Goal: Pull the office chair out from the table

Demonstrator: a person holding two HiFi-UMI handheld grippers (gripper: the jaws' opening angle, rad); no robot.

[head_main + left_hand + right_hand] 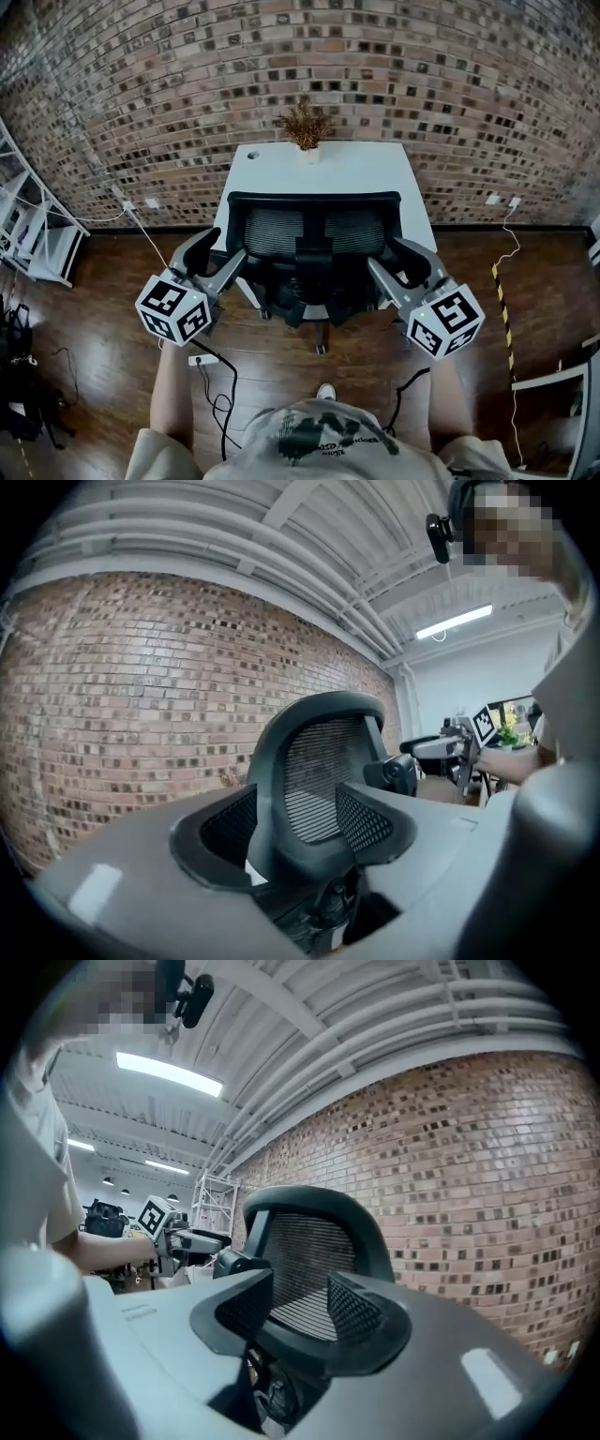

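Observation:
A black mesh office chair (314,234) stands tucked against the white table (272,173), its backrest toward me. My left gripper (214,255) is at the backrest's left side and my right gripper (405,262) at its right side, both pointing level at the chair. In the left gripper view the left gripper (295,832) is open, and the chair (319,780) shows through the gap, the pads not pressing on it. The right gripper (300,1316) stands open the same way, with the chair (309,1260) beyond its pads. Each gripper view also shows the other gripper across the backrest.
A small potted dry plant (305,131) sits at the table's far edge against the brick wall. A power strip (202,359) and cables (223,389) lie on the wooden floor at left. A white shelf (37,234) stands far left, and yellow-black tape (502,300) marks the floor at right.

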